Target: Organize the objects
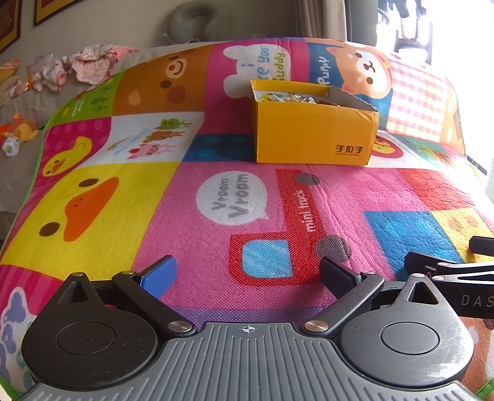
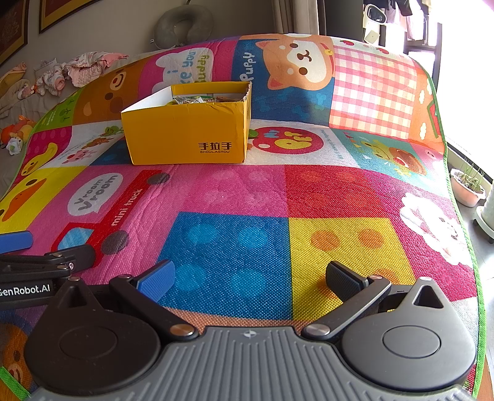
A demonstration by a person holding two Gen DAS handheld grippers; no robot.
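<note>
A yellow cardboard box [image 1: 311,135] [image 2: 188,135] stands open on the colourful cartoon play mat [image 1: 191,191] [image 2: 240,191], well ahead of both grippers. Small wrapped items [image 1: 287,98] [image 2: 197,99] fill its inside. My left gripper [image 1: 248,273] hovers low over the pink and red truck patch, open, with nothing between its blue and black pads. My right gripper [image 2: 250,277] is open over the blue and yellow squares, also empty. Each gripper shows at the other view's edge: the right gripper [image 1: 444,268] and the left gripper [image 2: 40,259].
A pile of clothes [image 1: 77,66] [image 2: 71,72] and soft toys [image 1: 15,134] [image 2: 15,132] lie left of the mat. A grey neck pillow [image 1: 191,23] [image 2: 182,26] rests at the wall. Plant pots [image 2: 467,188] stand by the bright window on the right.
</note>
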